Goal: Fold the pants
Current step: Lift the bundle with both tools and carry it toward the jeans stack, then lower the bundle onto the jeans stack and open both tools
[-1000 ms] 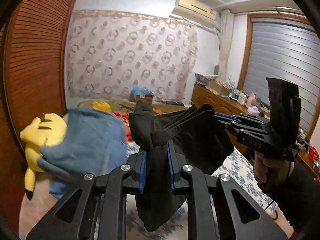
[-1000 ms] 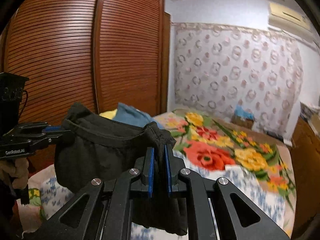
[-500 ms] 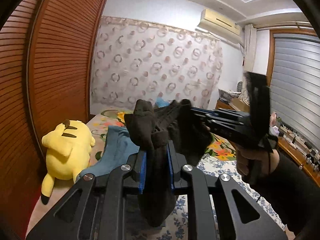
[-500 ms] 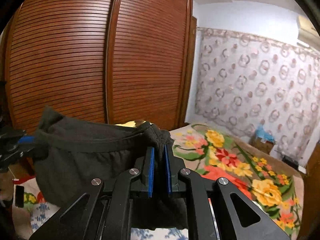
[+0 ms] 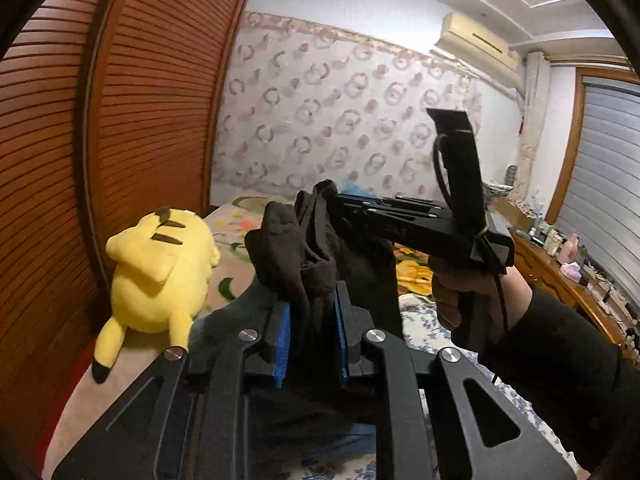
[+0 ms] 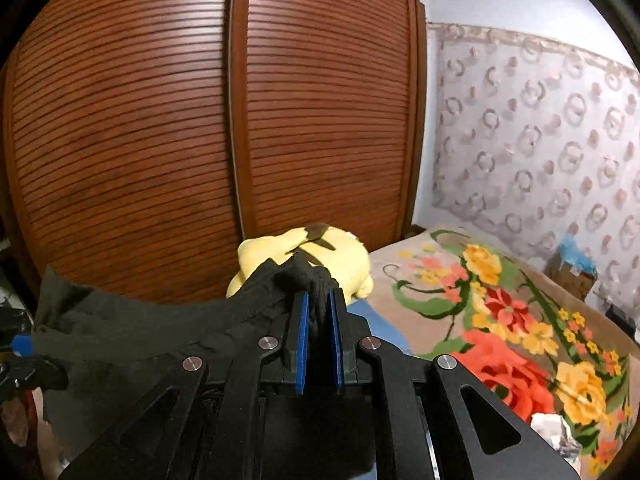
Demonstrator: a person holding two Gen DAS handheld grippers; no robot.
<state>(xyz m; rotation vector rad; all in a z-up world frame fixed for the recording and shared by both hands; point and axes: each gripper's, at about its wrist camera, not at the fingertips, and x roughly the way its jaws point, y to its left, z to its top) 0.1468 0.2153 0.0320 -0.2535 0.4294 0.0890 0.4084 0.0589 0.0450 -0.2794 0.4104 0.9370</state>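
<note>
Black pants (image 5: 304, 256) hang in the air between both grippers, above the bed. My left gripper (image 5: 310, 312) is shut on a bunched end of the waistband, its blue pads pressing the cloth. In the left wrist view the right gripper (image 5: 332, 200) reaches in from the right, held by a hand in a black sleeve, and pinches the far end of the same waistband. In the right wrist view my right gripper (image 6: 318, 308) is shut on a fold of the black pants (image 6: 140, 324), which stretch off to the left edge.
A yellow plush toy (image 5: 156, 272) lies on the bed beside the brown slatted wardrobe (image 6: 200, 120). A floral blanket (image 6: 500, 320) covers the bed. A blue cloth (image 6: 380, 328) lies below the pants. A wooden dresser (image 5: 568, 280) with small items stands at the right.
Both grippers have swung toward the wardrobe side with the pants still held. The right gripper has drawn closer to the left, so the waistband between them has slackened and bunched.
</note>
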